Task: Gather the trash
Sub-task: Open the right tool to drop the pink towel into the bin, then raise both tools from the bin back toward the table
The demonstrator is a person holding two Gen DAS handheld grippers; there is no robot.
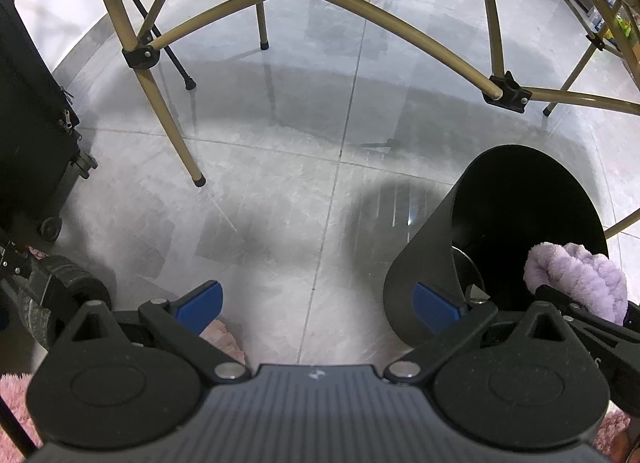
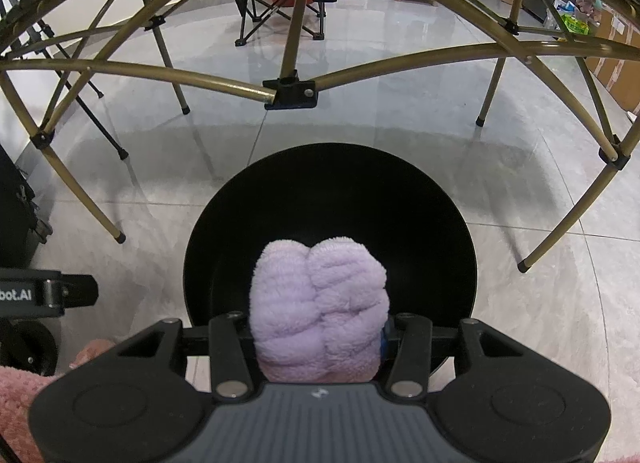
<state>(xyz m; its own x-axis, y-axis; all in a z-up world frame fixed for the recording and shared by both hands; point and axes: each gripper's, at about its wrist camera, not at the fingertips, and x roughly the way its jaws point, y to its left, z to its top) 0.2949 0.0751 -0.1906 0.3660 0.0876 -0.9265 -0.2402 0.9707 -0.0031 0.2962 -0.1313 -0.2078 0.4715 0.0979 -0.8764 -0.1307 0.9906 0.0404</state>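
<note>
the right gripper (image 2: 320,327) is clamped on 1 bunched lilac fleece cloth (image 2: 320,303), its jaws pressed into the soft sides, and it hangs tilted downward right over the open mouth of the black bin (image 2: 432,199). that placement looks deliberate: held above the middle of the opening rather than at the rim, the cloth would fall inside when let go, so the step in hand is probably the drop. the cloth is not yet in the bin; it is in the jaws, above the near part of the mouth.

the left gripper (image 1: 318,303) stands wide with nothing between its 2 blue pads (image 1: 200,305), pointing down at bare floor tiles (image 1: 280,191) just beside the bin's left wall. it seems kept there out of the way, free for another pick.

counted: 1 bin, standing on the floor near the gold-coloured folding table frame (image 2: 290,93); 1 cloth; 2 grippers. a black wheeled case (image 1: 32,135) stands at the left edge of the floor in the left wrist view. no other loose trash shows on the tiles.
</note>
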